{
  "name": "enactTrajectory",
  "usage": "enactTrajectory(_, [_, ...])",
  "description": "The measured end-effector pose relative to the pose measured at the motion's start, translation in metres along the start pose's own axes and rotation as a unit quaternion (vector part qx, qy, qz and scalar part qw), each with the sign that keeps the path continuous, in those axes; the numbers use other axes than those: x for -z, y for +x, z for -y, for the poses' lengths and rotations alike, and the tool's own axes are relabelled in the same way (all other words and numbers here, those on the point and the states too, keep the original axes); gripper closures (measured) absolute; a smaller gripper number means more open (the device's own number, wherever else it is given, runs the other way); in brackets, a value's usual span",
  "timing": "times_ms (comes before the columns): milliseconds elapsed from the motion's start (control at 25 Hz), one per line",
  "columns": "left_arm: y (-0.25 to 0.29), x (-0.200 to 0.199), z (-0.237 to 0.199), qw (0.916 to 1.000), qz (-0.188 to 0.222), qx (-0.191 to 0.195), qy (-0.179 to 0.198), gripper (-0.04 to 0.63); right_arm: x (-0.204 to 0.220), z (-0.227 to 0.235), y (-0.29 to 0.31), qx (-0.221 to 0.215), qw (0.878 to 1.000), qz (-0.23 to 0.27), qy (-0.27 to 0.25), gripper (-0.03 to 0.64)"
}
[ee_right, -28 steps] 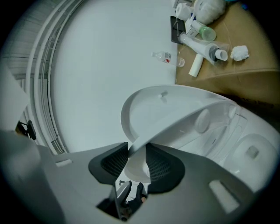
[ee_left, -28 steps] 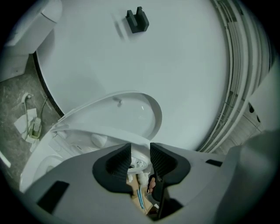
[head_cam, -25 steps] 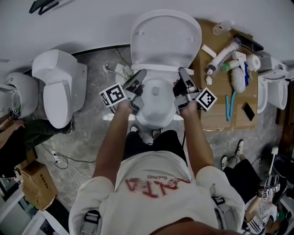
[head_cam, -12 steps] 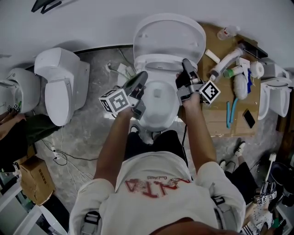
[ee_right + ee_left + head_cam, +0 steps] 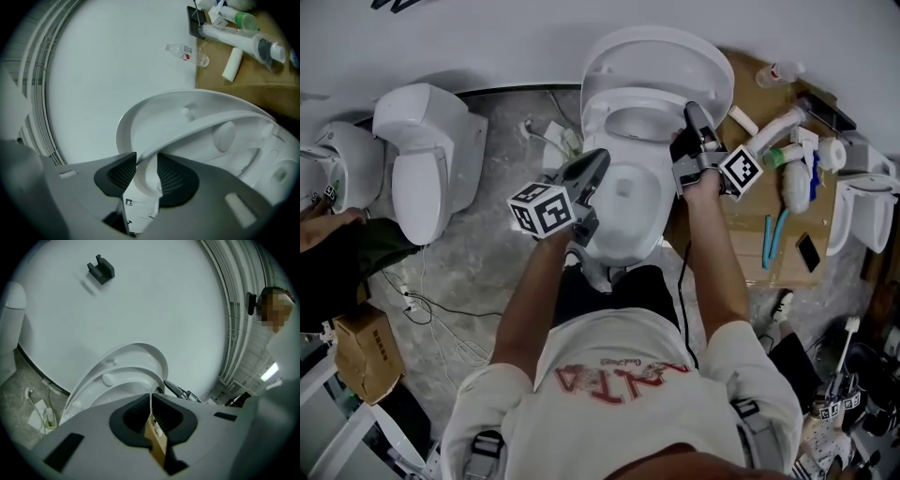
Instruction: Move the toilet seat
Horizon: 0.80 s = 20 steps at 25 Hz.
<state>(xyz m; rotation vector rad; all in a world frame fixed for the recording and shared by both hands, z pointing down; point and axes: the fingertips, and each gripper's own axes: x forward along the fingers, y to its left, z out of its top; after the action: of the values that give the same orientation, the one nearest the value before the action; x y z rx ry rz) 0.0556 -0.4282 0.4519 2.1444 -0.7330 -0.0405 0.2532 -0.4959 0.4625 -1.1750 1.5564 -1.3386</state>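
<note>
Toilet seat (image 5: 201,125) is half raised over the bowl (image 5: 623,202), short of the upright lid (image 5: 661,56) at the far wall. R gripper (image 5: 695,117) is clamped on the seat's right rim. L gripper (image 5: 595,161), left of the bowl, has just closed its jaws w/ nothing between them. Best approach, prob.: hold R's bite deep, swing along the hinge arc, no sideways twist.

Dim, flat light lies evenly round the toilet seat (image 5: 602,112), with only soft shadows under it. Both gripper views bulge and go black at the corners. In the left one a ceiling lamp (image 5: 269,372) glares right of the seat.
</note>
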Motion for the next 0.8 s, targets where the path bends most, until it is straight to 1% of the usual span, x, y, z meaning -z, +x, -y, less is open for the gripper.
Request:
enactTrajectory(120, [0.004,0.003,-0.008,0.9999,-0.001,-0.011,0.001,0.574,-0.011,0.008,0.013,0.001,1.000,-0.003,0.002,0.478])
enactTrajectory(360, [-0.010,0.007,-0.011,0.9997,0.001,-0.023,0.011,0.574,-0.019,0.012,0.023,-0.005,1.000,0.000,0.002,0.477])
enactTrajectory(560, [-0.017,0.007,-0.006,0.9997,0.006,-0.022,0.013,0.574,-0.020,0.012,0.021,-0.021,1.000,-0.001,-0.005,0.479])
enactTrajectory(640, [-0.021,0.006,-0.001,0.9997,0.008,-0.018,0.017,0.574,-0.019,0.011,0.016,-0.015,1.000,-0.002,-0.022,0.482])
enactTrajectory(720, [-0.026,0.006,0.001,0.9997,0.011,-0.015,0.018,0.574,-0.013,0.006,0.007,-0.002,0.999,-0.007,-0.053,0.526])
enactTrajectory(800, [-0.032,0.006,0.003,0.9997,0.014,-0.013,0.017,0.574,-0.001,0.000,-0.008,0.005,0.997,-0.012,-0.075,0.538])
